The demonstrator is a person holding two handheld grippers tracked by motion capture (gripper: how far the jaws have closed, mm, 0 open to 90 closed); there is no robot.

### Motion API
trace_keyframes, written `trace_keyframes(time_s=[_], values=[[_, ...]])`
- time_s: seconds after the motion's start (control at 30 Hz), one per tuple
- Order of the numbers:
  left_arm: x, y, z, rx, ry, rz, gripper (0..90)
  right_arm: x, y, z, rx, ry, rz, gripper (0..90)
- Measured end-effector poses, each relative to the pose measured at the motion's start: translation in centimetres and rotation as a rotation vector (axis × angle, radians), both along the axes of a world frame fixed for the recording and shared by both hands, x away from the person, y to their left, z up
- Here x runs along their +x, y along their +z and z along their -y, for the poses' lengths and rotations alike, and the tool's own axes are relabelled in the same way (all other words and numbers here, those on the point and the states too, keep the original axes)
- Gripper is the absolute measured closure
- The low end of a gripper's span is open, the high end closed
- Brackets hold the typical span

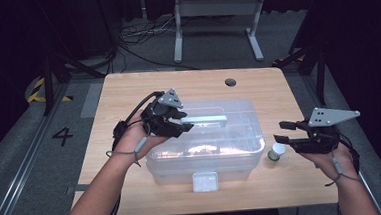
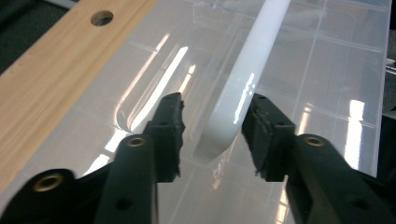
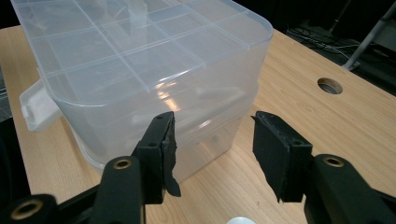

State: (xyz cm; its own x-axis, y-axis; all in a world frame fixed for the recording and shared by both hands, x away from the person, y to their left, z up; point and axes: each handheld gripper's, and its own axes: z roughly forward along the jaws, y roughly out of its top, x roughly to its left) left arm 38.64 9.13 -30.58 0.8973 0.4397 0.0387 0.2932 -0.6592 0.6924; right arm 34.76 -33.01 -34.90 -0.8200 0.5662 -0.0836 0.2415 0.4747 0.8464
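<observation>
Left gripper (image 1: 185, 121): we are holding it over the left part of the box lid, jaws parted wide and straddling the near end of the white handle (image 2: 243, 88); in the left gripper view a gap is showing on each side, so the pads are not pressing it.
Storage box (image 1: 206, 159): clear plastic, sitting in the middle of the wooden table (image 1: 127, 86), lid on, its latch (image 1: 205, 181) facing the near edge.
Small bottle (image 1: 276, 151): white-capped, standing on the table just right of the box's near right corner.
Right gripper (image 1: 286, 131): we are hovering it to the right of the box, jaws spread wide and gripping nothing, pointing left toward the box corner (image 3: 224, 126).
</observation>
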Motion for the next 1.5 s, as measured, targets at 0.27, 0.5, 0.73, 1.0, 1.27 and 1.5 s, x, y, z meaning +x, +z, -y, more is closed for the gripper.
trace_keyframes(time_s=[0.27, 0.5, 0.73, 1.0, 1.27, 1.5], values=[[-0.2, 0.0, 0.3, 0.029, 0.004, 0.033, 72.2, -0.1, -0.2, -0.1, -0.002, 0.003, -0.005, 49.1], [-0.3, -0.1, 0.2, 0.032, -0.013, 0.076, 73.4, -0.4, 0.0, 0.0, 0.001, -0.003, -0.006, 49.9], [0.2, 0.2, 0.0, 0.002, 0.011, 0.059, 73.2, -0.8, 0.2, 0.1, 0.002, -0.002, 0.008, 50.5], [1.2, 1.2, 0.0, -0.020, 0.045, 0.041, 72.7, -1.5, 0.6, 0.3, 0.005, -0.005, 0.014, 50.6], [2.5, 1.9, -0.1, -0.036, 0.052, 0.026, 72.5, -1.9, 0.6, 0.2, 0.000, -0.004, 0.013, 50.7], [3.8, 2.7, -0.1, -0.036, 0.063, -0.008, 72.3, -2.3, 0.8, 0.5, -0.001, -0.009, 0.020, 50.7]])
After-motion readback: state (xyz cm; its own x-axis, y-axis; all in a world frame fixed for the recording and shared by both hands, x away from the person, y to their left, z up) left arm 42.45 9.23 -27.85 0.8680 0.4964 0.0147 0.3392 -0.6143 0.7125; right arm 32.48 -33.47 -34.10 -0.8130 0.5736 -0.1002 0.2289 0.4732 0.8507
